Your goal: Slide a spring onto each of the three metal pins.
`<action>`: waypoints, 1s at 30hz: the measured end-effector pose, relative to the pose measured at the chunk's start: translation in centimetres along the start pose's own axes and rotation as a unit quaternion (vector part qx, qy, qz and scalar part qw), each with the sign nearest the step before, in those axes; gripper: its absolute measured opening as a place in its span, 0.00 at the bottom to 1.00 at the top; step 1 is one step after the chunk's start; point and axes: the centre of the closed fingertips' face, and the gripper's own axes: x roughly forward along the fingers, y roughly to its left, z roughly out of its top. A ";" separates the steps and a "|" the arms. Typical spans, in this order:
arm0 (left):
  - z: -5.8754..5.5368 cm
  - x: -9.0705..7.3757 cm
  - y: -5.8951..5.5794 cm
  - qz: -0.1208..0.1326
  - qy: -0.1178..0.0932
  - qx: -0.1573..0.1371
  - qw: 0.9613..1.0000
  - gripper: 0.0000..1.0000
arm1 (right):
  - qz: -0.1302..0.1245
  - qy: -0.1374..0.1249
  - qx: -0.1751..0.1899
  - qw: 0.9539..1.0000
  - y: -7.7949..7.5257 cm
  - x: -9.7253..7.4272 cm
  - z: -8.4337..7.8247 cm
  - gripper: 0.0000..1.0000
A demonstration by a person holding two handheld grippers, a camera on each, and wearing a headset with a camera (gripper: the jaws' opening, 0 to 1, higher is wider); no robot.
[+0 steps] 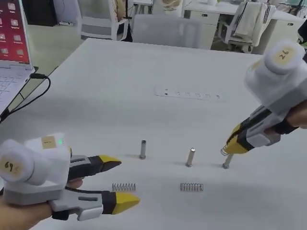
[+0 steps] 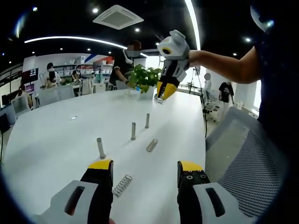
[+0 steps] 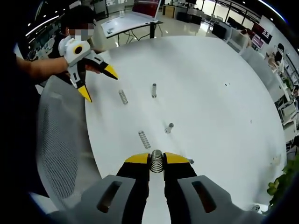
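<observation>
The right gripper (image 1: 230, 149), jaws closed on a spring (image 3: 157, 162), should line it upright over the pin (image 1: 226, 162); the left gripper (image 1: 123, 181) is open, empty.

White table (image 1: 144, 81), laptop (image 1: 12, 52) at left, office chairs (image 1: 103, 19) behind.

Lower left in the head view, "69" is handwritten on a sticker (image 1: 9, 166) of the left claw (image 1: 127, 182). The other sticker (image 1: 284, 54), on the right claw (image 1: 229, 149) at upper right, cannot be surely read.
</observation>
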 end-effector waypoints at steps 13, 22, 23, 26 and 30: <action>0.0 -0.2 0.2 0.004 -0.002 0.000 1.000 0.50 | -0.025 0.035 0.013 0.999 -3.7 0.8 -1.6 0.08; 0.1 -0.2 0.0 0.005 -0.003 0.000 1.000 0.50 | -0.023 0.062 0.031 0.997 -5.6 2.3 -2.9 0.08; 0.1 -0.2 0.0 0.006 -0.003 0.001 1.000 0.50 | -0.022 0.065 0.034 0.997 -5.8 2.6 -3.1 0.08; 0.2 -0.2 0.0 0.006 -0.003 0.002 1.000 0.50 | -0.020 0.071 0.040 0.997 -6.2 3.0 -3.5 0.09; 0.3 -0.2 0.0 0.008 -0.003 0.002 1.000 0.50 | -0.017 0.071 0.051 0.996 -6.6 3.6 -3.7 0.09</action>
